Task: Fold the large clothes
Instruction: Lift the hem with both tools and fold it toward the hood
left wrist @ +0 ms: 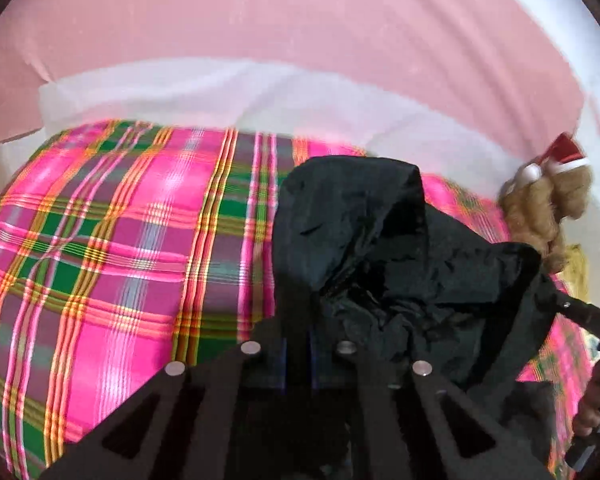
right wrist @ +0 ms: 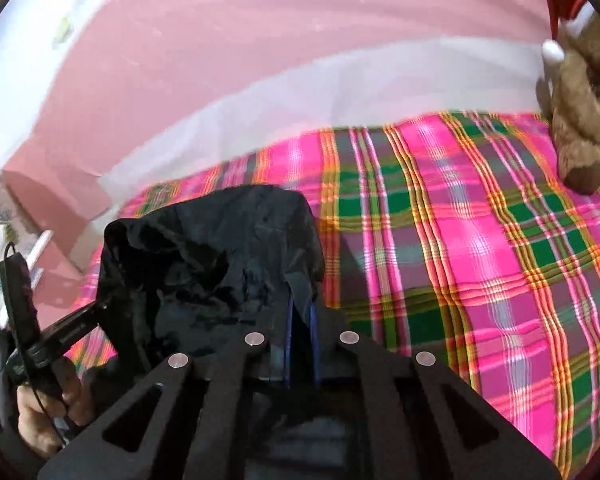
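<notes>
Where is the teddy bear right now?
The brown teddy bear sits on the pink plaid blanket at the far right of both views, by the white sheet, apart from the black garment.

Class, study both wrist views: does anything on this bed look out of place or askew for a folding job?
Yes. A brown stuffed toy lies on the plaid bedspread at its far edge, unrelated to folding. The black garment hangs bunched and crumpled between the left gripper and right gripper, not flat.

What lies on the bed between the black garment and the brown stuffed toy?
Only bare plaid bedspread. The right wrist view shows it best: the black garment sits left, the stuffed toy far right, nothing between them.
</notes>
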Demonstrator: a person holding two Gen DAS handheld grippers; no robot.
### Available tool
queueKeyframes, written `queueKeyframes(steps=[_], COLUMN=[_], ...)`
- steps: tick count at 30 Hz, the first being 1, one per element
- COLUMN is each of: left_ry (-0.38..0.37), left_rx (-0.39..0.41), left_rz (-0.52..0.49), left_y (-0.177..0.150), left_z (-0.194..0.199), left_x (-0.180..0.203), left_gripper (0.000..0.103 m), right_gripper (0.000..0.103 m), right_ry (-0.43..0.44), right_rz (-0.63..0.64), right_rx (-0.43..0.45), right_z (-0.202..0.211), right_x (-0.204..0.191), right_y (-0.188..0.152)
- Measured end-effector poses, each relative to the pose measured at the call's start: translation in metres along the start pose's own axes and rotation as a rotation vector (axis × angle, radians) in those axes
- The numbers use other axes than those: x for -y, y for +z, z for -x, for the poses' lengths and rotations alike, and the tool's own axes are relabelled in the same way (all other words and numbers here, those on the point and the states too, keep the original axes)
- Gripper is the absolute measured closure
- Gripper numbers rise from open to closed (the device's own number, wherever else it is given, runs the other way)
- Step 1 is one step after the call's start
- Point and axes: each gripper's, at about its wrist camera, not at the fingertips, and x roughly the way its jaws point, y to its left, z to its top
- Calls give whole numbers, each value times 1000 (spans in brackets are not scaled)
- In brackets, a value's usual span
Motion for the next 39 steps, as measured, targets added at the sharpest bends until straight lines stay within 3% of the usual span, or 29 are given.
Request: queueKeyframes(steps=[3,9,17,24,29,32,36,39], left_ry=[-49,-86,-28,7,-5,-45,-92,-97], left_rx=[54,76,-8,-33,17,58,36,-53], left_rz=[8,8,21,37,47,32,-26,-58], left_y=[-13,-60,-131,-166,-164,-147,-137,-155], left_z=[47,109,138,176,207,205,172,136], left_x=[2,-6,-25,-43,-45,-33,2,16], left_gripper=[95,95,92,92,88,72,71,71], right_gripper=[96,96,93,58,58,58,58,58], right_ry=[33,77,41,39,20,19,50,41], right_rz=[24,-1,-42,-28,39,65,83,93], right_rx=[52,68,-108,-91,-47,-24,-19,-115], right_z=[45,90,91,125,151,145,115,77], right_x=[-10,-16,-1,-4,-21,-33,-49,-54], right_y=[-22,-75,-162,-182,-177,-166,-159,-179])
